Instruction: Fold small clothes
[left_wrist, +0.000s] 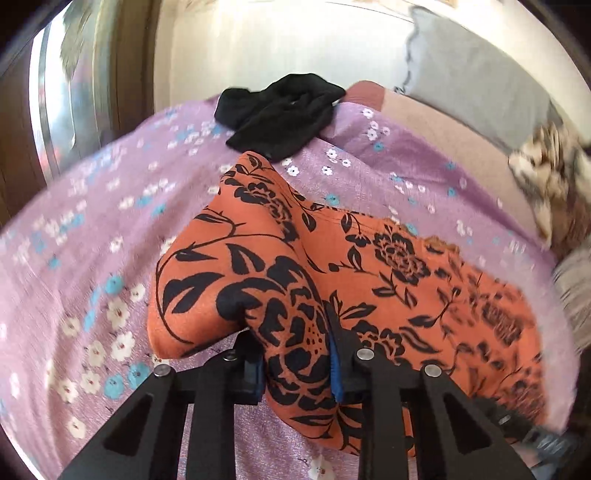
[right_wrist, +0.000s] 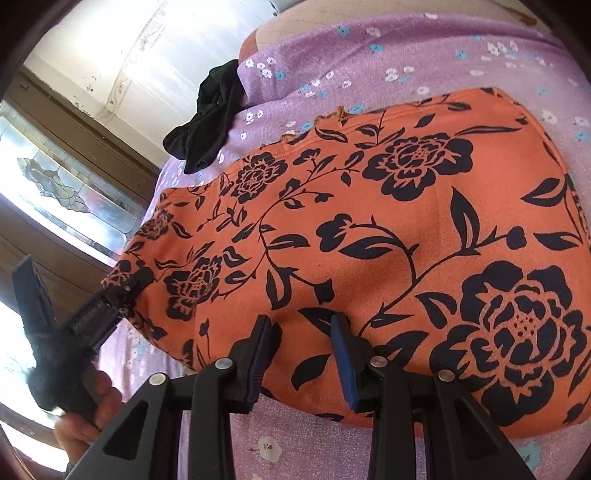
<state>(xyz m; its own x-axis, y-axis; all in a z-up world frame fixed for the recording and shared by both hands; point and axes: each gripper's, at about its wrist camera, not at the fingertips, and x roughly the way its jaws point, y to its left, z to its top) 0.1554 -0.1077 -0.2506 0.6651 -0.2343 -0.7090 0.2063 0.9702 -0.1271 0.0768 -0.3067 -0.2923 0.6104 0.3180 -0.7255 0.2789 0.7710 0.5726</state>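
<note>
An orange cloth with black flowers (right_wrist: 369, 236) lay on a purple bedsheet dotted with small white and blue flowers (left_wrist: 92, 229). The cloth was the small garment to be folded, though its kind could not be told.

The left gripper (left_wrist: 297, 360) had its two fingers closed on a bunch of the orange cloth — the fabric was squeezed between the blue pads (left_wrist: 336, 373) and bulged up in a fat fold just past them. From that pinch the cloth ran off to the right, flat on the sheet. In the right wrist view the same gripper (right_wrist: 125, 291) showed at the cloth's left corner, with a hand (right_wrist: 92, 410) around its handle.

The right gripper (right_wrist: 301, 360) had its fingers spread apart, with a wide gap between the blue pads (right_wrist: 341, 365). It held nothing. Its tips sat right at the near edge of the orange cloth, and whether they touched it could not be told.

A black garment (left_wrist: 280, 114) lay crumpled at the far edge of the sheet, close to the orange cloth's far tip. A grey pillow (left_wrist: 480, 77) sat further back on the right, well apart from both.
</note>
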